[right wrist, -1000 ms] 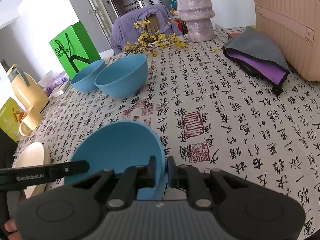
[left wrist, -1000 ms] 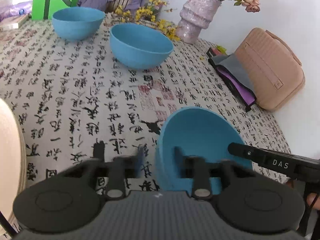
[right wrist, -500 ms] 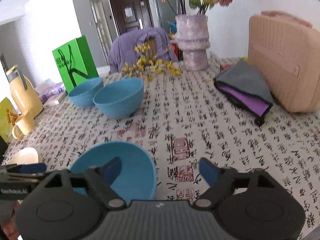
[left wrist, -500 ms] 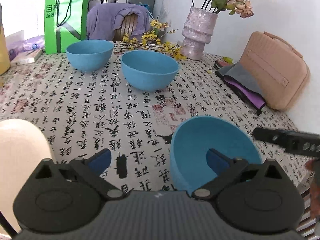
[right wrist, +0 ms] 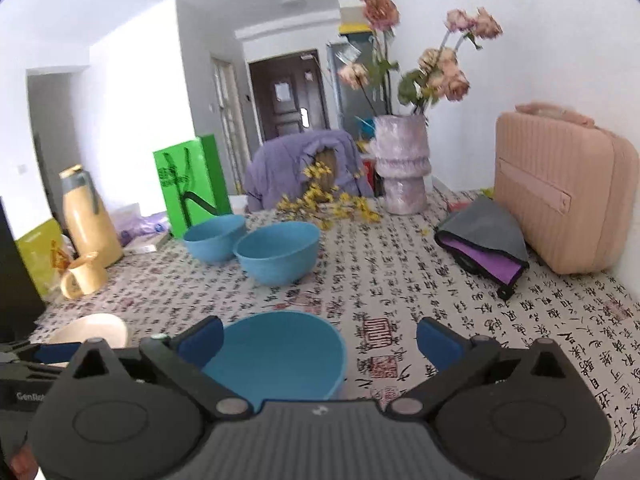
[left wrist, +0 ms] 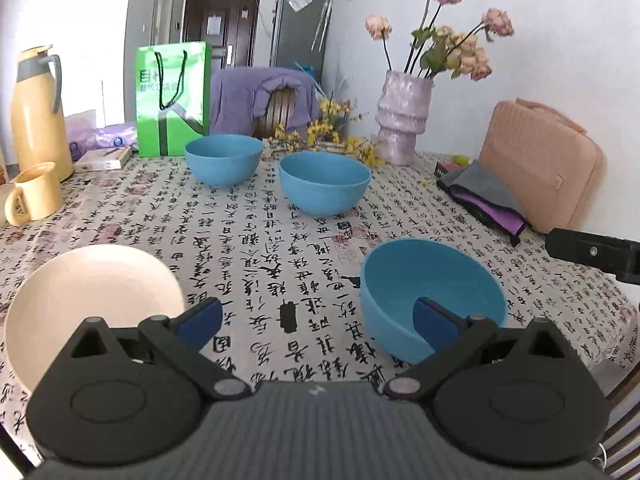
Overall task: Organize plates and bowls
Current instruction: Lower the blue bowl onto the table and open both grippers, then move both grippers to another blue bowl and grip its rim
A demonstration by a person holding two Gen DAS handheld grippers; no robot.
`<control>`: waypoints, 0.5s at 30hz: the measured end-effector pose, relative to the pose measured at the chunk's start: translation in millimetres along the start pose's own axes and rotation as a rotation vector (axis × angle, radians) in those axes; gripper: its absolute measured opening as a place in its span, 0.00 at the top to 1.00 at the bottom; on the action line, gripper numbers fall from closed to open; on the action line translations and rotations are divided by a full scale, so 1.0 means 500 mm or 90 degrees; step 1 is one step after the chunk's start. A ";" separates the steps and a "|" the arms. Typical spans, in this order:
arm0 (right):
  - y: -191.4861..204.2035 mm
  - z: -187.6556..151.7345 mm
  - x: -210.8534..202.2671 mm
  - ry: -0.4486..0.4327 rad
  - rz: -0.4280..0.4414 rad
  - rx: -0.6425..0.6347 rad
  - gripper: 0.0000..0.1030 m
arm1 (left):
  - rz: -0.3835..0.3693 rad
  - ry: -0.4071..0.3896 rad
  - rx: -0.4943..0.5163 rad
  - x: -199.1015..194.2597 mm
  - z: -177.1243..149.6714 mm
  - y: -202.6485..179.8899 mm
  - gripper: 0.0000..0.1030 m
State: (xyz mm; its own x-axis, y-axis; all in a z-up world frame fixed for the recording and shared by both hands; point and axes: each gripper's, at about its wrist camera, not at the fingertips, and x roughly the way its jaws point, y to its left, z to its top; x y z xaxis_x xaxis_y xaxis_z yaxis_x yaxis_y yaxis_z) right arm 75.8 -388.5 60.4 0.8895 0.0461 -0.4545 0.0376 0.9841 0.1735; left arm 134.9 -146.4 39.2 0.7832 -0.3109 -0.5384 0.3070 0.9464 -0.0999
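A blue bowl [left wrist: 432,292] sits upright on the patterned tablecloth near the front edge; it also shows in the right wrist view [right wrist: 276,360]. Two more blue bowls [left wrist: 324,182] [left wrist: 223,159] stand side by side farther back, also seen in the right wrist view [right wrist: 278,252] [right wrist: 214,236]. A cream plate [left wrist: 92,304] lies at front left. My left gripper [left wrist: 318,320] is open and empty, raised behind the near bowl. My right gripper [right wrist: 320,340] is open and empty above that bowl.
A yellow flask [left wrist: 36,108] and mug [left wrist: 34,192] stand at the left, a green bag [left wrist: 172,100] behind. A pink vase [left wrist: 404,120] with flowers, a pink case [left wrist: 544,168] and a grey-purple pouch [left wrist: 484,196] are on the right.
Both grippers let go of the near blue bowl, opened wide and pulled up and back. The bowl now rests level on the table.
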 end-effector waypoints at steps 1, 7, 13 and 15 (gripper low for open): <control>0.002 -0.003 -0.008 -0.005 0.004 0.000 0.00 | 0.003 -0.006 -0.001 -0.008 -0.003 0.001 0.00; 0.006 -0.018 -0.020 -0.005 0.014 0.001 0.00 | 0.003 -0.030 -0.013 -0.034 -0.014 0.008 0.00; 0.003 -0.006 -0.007 -0.022 0.023 0.002 0.00 | 0.007 -0.045 -0.012 -0.030 0.013 0.012 0.00; 0.003 0.003 0.005 -0.032 0.025 -0.003 0.00 | 0.007 -0.043 -0.014 -0.020 0.026 0.015 0.00</control>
State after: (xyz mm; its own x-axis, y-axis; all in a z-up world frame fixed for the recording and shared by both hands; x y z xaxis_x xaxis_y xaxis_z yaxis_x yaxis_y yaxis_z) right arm 78.7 -387.3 60.6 0.9118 0.0762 -0.4034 0.0003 0.9825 0.1862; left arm 136.3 -137.2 54.6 0.8215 -0.3057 -0.4813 0.2877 0.9510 -0.1130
